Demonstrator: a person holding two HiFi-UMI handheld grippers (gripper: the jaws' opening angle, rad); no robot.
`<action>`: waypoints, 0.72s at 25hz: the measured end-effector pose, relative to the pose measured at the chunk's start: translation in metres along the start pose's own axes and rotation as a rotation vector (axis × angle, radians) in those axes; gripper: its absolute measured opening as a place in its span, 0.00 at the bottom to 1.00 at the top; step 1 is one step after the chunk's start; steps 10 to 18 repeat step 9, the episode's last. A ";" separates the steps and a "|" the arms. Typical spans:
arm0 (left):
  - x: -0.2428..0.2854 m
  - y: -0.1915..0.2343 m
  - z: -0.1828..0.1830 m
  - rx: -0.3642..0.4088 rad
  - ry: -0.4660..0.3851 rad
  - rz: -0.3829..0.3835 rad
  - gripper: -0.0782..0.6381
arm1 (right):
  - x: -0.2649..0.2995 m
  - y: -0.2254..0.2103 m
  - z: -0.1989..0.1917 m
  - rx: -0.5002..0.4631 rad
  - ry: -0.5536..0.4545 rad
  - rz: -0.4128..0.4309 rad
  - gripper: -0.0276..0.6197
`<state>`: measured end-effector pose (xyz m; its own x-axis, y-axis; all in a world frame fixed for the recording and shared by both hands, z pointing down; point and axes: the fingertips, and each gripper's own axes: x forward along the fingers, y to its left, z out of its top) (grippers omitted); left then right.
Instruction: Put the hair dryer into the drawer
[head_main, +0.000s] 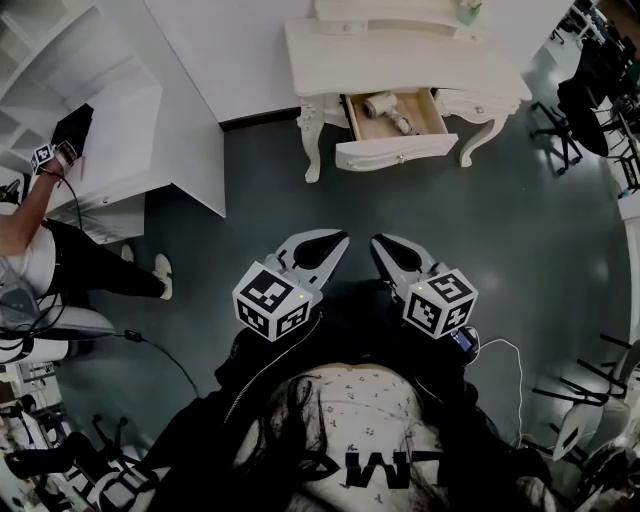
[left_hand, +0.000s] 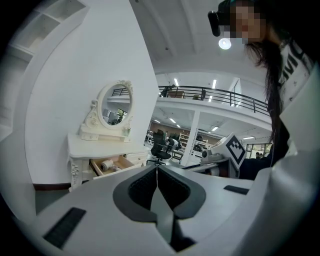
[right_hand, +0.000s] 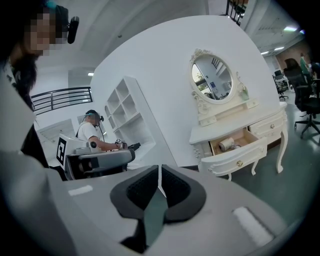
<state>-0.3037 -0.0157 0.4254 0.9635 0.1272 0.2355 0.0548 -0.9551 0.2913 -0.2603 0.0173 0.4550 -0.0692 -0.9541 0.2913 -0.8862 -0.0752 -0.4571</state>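
The left gripper (head_main: 336, 238) (left_hand: 157, 168) had its fingers (left_hand: 142, 190) pressed together with nothing between them, and the right gripper (head_main: 381, 240) (right_hand: 159, 168) likewise had its fingers (right_hand: 141, 192) closed on nothing. The two sets of fingertips sat near each other, side by side and apart, both pointing forward and slightly down over the dark grey floor (head_main: 250, 200). Each gripper's marker cube lay behind its fingers, close to the person's chest.

Well ahead of both pairs of fingers, across the open floor, stood a white dressing desk (head_main: 400, 60) (left_hand: 87, 145) (right_hand: 225, 127) with curved legs and an oval mirror (left_hand: 114, 105) (right_hand: 212, 77) on top. Its drawer (head_main: 395, 153) (left_hand: 122, 170) (right_hand: 235, 161) was pulled open towards the fingers, and the cream hair dryer (head_main: 380, 105) (left_hand: 106, 165) (right_hand: 227, 144) lay on its side inside it, well apart from either gripper.

Far off to the left of the fingers, another person (head_main: 20, 240) (right_hand: 90, 132) reached into a white shelving unit (head_main: 120, 130) (right_hand: 125, 115). Beyond the desk, to the right of the fingers, stood black office chairs (head_main: 575, 120) (left_hand: 160, 145)
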 end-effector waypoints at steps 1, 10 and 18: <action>0.000 -0.001 0.000 0.001 -0.001 -0.001 0.11 | 0.000 0.000 0.000 -0.001 0.000 -0.001 0.09; 0.002 -0.005 0.001 0.007 -0.002 -0.012 0.11 | -0.005 -0.002 0.000 -0.005 0.000 -0.010 0.09; 0.002 -0.005 0.001 0.007 -0.002 -0.012 0.11 | -0.005 -0.002 0.000 -0.005 0.000 -0.010 0.09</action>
